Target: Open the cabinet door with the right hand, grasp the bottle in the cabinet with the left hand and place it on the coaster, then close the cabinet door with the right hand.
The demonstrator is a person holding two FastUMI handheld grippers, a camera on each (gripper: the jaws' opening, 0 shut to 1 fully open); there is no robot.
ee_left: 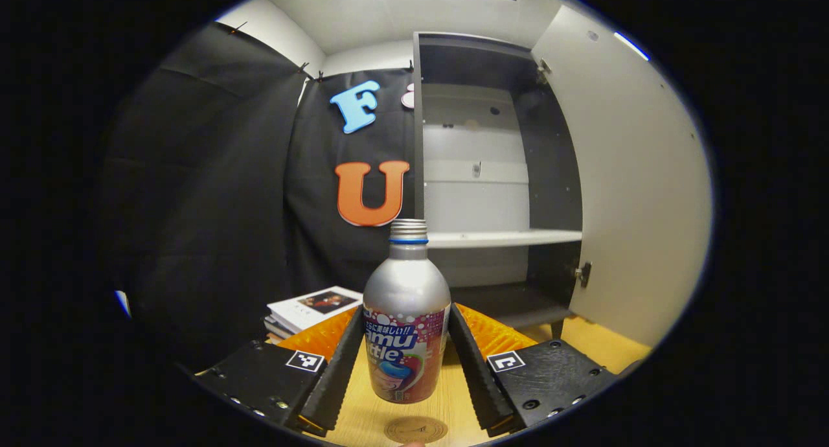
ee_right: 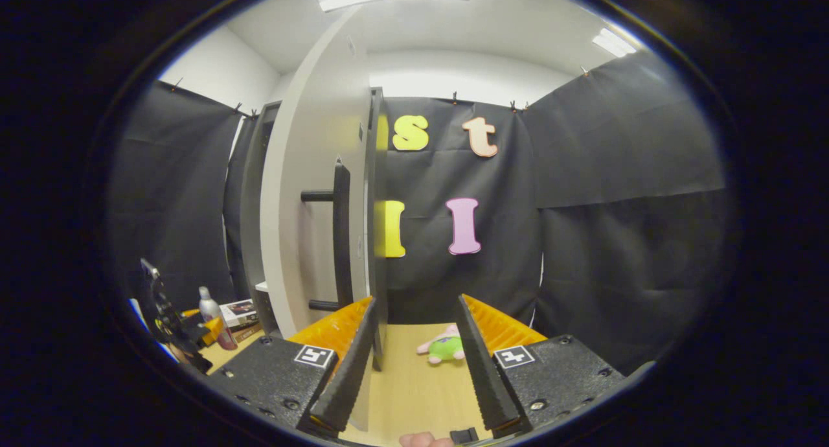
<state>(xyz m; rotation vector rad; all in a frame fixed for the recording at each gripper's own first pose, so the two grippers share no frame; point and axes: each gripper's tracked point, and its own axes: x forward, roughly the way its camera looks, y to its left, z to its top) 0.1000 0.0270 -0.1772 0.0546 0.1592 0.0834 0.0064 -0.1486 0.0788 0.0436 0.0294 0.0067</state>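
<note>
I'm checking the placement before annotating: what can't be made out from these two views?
- Coaster: left gripper view, cut off by the bottom edge.
- Bottle base: whether it touches the table is unclear.
- Lower cabinet shelf: dark.
- Cabinet door bottom: right gripper view, hidden behind the right gripper.

Your bottle (ee_left: pixel 407 317) is a silver aluminium one with a ribbed screw cap, a blue ring under it and a colourful printed label round the lower body. It stands upright, its base clear of the worktop (ee_left: pixel 447 395) and just above and behind the round brown coaster (ee_left: pixel 415 429), which lies flat at the near edge. Behind it your cabinet (ee_left: pixel 499 175) stands with its interior dark-walled, a pale shelf across the middle (nothing on it). The cabinet door (ee_left: pixel 638 194), white, is swung wide open to the right; its outer face carries a long black bar handle (ee_right: pixel 341 230).
</note>
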